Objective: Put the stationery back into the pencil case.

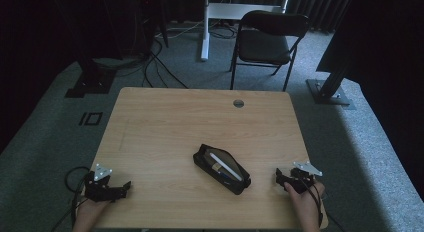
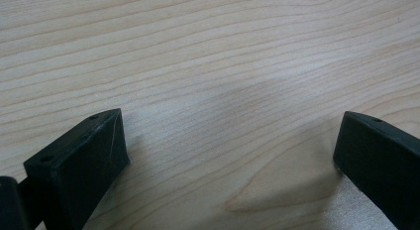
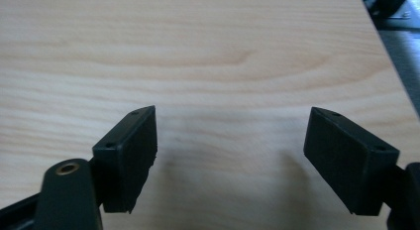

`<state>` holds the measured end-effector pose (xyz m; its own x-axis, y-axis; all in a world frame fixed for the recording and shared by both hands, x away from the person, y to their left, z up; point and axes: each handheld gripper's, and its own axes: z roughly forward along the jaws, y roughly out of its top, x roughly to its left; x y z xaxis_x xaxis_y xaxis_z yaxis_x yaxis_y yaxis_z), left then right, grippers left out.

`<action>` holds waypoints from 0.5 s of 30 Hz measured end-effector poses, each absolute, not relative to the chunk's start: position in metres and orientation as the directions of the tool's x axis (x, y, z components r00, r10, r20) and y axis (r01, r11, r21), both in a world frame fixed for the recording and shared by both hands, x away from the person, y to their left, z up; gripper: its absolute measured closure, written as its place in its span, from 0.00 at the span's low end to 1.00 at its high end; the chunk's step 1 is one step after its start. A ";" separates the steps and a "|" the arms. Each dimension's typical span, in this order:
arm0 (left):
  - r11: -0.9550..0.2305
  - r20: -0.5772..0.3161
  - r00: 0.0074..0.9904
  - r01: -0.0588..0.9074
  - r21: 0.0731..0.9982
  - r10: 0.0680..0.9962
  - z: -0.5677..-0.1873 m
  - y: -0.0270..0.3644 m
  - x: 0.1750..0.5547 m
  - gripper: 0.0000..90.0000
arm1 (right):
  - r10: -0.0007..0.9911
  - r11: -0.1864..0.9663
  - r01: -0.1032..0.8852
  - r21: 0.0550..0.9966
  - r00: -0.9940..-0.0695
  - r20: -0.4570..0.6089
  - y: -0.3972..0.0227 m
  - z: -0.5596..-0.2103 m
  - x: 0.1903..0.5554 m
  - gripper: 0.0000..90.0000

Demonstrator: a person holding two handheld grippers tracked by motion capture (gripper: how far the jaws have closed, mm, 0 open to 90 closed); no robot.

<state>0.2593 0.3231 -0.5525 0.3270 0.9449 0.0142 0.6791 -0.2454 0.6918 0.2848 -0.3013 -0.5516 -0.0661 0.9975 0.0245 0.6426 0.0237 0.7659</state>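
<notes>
High view: wooden table (image 1: 165,122), black pencil case (image 1: 221,168) lying open at centre front, tilted diagonally, white pen (image 1: 226,166) inside. Left gripper (image 1: 120,188) at near left corner of table, well apart from case. Right gripper (image 1: 278,177) near front right edge, near case's right end, not touching.

Left gripper view: left gripper (image 2: 230,145) jaws spread wide, nothing between, bare wood grain beneath.

Right gripper view: right gripper (image 3: 230,141) jaws released, gap empty over bare tabletop; table's edge at upper right.
</notes>
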 end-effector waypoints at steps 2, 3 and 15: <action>-0.245 0.014 0.327 0.679 0.692 0.945 -0.553 0.323 0.259 0.00 | 0.998 0.015 0.650 0.760 -0.051 0.024 -0.303 -0.554 0.284 0.22; -0.245 0.014 0.327 0.679 0.692 0.945 -0.553 0.323 0.259 0.00 | 0.999 0.015 0.661 0.751 -0.046 0.020 -0.303 -0.555 0.283 0.22; -0.246 0.014 0.327 0.679 0.692 0.945 -0.553 0.323 0.259 0.00 | 0.999 0.005 0.676 0.737 -0.026 0.018 -0.306 -0.556 0.282 0.19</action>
